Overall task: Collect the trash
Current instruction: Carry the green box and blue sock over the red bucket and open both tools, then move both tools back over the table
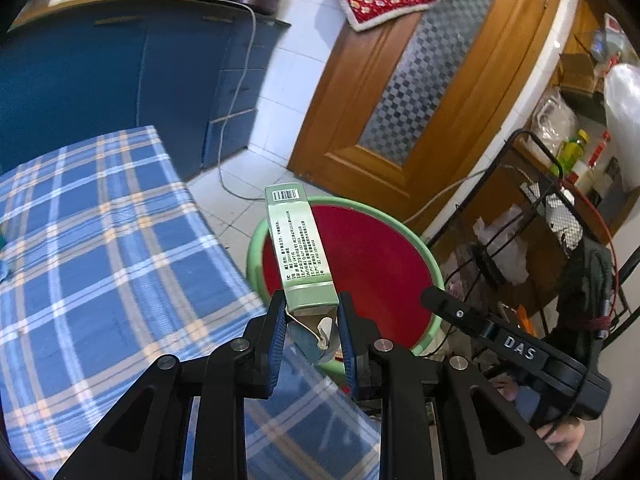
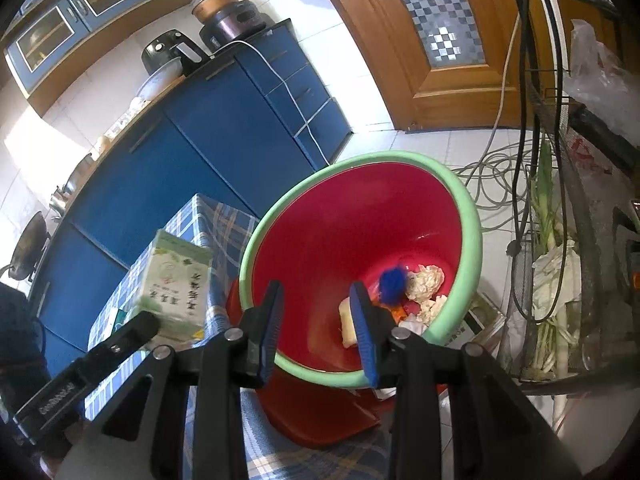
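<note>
A pale green carton (image 1: 299, 248) is clamped at its torn, crumpled near end between the blue pads of the left tool (image 1: 313, 332), its barcoded far end pointing out over the red bin (image 1: 384, 264) with the mint-green rim. The bin stands on the tiled floor just right of the counter, which is draped in a blue plaid cloth (image 1: 100, 248).

In the right wrist view, the right tool (image 2: 318, 320) hangs with its jaws apart and nothing between them, poised above the near rim of the bin (image 2: 468, 216). Inside lie crumpled paper (image 2: 426, 282), a blue fuzzy scrap (image 2: 392, 284) and a pale yellow block (image 2: 347, 324) partly hidden behind a finger. To the left, the same carton (image 2: 176, 284) shows beside the bin, over the cloth's edge.

Blue cabinets (image 2: 208, 136) line the far wall, a wooden door (image 1: 420, 92) stands at far right, and a black wire rack (image 1: 560, 216) crowds the right side.
</note>
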`<state>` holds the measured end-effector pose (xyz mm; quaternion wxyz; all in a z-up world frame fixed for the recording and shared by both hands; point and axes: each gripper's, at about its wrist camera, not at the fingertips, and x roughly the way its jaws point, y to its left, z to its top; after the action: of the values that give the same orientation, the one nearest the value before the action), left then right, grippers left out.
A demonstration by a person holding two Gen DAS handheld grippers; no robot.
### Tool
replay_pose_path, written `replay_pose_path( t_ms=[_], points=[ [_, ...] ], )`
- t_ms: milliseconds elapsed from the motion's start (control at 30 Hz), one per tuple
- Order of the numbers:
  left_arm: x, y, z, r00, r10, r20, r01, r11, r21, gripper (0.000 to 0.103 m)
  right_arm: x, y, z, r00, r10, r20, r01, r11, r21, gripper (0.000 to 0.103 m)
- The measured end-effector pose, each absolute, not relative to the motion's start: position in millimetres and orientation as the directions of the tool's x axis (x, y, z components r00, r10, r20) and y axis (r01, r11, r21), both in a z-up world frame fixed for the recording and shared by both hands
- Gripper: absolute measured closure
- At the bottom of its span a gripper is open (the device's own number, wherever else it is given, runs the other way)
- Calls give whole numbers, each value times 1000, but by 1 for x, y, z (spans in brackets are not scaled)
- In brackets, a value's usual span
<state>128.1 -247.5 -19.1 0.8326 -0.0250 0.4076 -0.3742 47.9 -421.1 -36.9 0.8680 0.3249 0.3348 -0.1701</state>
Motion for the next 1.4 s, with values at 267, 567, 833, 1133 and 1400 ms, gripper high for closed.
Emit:
replay_pose_path(
  t_ms=[267, 567, 833, 1133, 1400],
  points=[
    [133, -267, -25, 393, -636, -664, 627, 713, -312, 62, 45, -424, -38, 715, -84, -695, 523, 724, 450, 66],
    [132, -253, -16, 442, -618, -650, 617, 736, -280, 59, 48, -418, -37, 718, -67, -692, 506, 733, 454, 66],
    [137, -217, -3, 513, -575, -637, 569, 784, -248, 59, 57, -400, -32, 727, -40, -685, 466, 762, 450, 65],
    [154, -150, 6, 604, -482, -634, 458, 861, -219, 59, 73, -368, -25, 732, 5, -681, 405, 801, 441, 62],
    [170, -91, 10, 666, -386, -638, 352, 917, -187, 59, 91, -331, -21, 733, 53, -678, 339, 835, 433, 52]
  ],
)
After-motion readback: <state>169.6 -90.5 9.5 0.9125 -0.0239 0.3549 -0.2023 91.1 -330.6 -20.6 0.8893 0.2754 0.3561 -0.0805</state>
